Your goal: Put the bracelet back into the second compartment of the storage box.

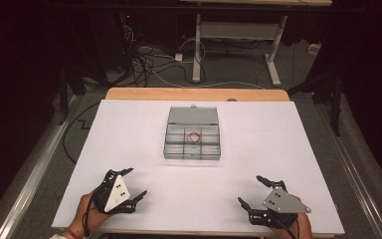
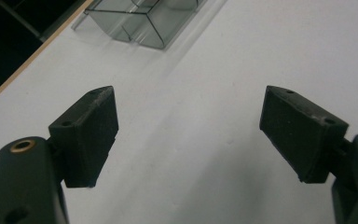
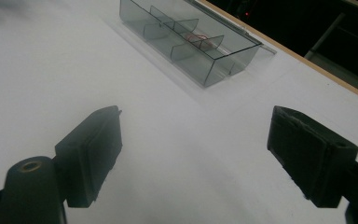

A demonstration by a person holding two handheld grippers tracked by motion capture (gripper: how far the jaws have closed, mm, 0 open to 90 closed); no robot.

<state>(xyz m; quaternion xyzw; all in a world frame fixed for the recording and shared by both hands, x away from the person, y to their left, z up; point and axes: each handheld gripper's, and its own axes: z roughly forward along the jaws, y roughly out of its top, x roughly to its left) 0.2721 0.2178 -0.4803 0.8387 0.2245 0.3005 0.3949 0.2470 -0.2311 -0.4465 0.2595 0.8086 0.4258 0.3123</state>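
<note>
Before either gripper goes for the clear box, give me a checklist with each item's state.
1. Left gripper jaws spread and holding nothing: ok.
2. Right gripper jaws spread and holding nothing: ok.
3. Lid of the compartment box laid back, compartments open from above: ok.
4. Red loop lying in the middle compartment of the back row: ok.
5. White table surface between the grippers and the box free of obstacles: ok.
6. What the red loop is made of: cannot tell.
</note>
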